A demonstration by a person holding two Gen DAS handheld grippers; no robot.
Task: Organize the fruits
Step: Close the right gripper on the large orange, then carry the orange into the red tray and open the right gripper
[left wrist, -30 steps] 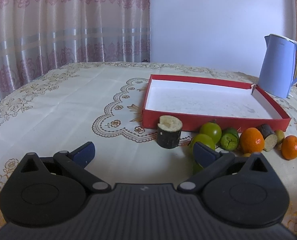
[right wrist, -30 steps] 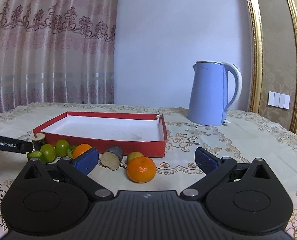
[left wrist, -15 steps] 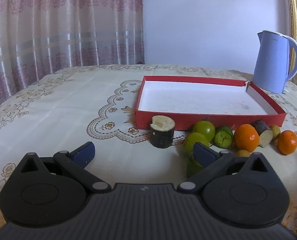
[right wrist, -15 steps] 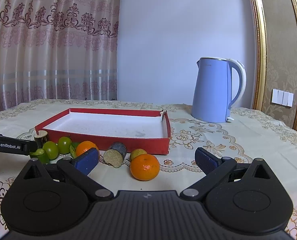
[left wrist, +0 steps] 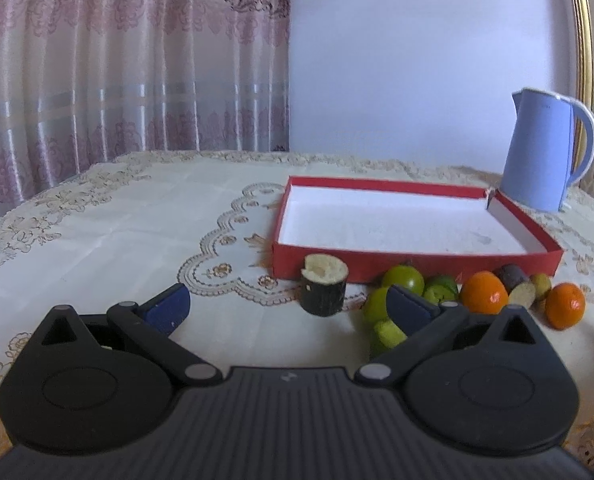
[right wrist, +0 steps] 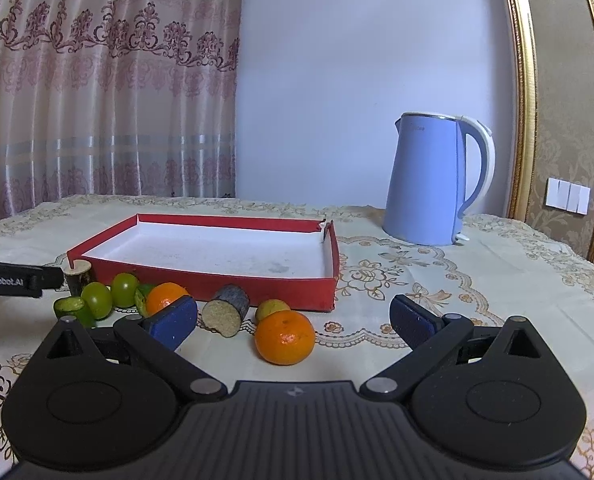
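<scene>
Two handheld grippers face a row of fruit strewn along the near wall of an empty red tray (left wrist: 417,270), apparently before the first pick. The left gripper (left wrist: 287,308) holds its blue-padded fingers (left wrist: 169,308) spread wide with nothing between them; an upright cut stalk section (left wrist: 323,289), pale pith on top, stands just beyond the gap, while green fruits (left wrist: 404,279) crowd behind the right-hand finger and a cut green piece (left wrist: 389,332) lies beside it. The right gripper (right wrist: 293,322) is likewise fully open and empty, a mandarin (right wrist: 285,337) sitting just ahead of the gap between its fingers, which suggests it is the likely first pick. A second stalk section (right wrist: 225,315) lies on its side near the left-hand pad, a small yellow-green fruit (right wrist: 272,307) behind the mandarin, and another mandarin (right wrist: 165,297) half hidden by that pad. The wide stance likely suits round fruit that could roll on the embroidered tablecloth (right wrist: 457,288). A blue electric kettle (right wrist: 437,178) stands well beyond the tray.
</scene>
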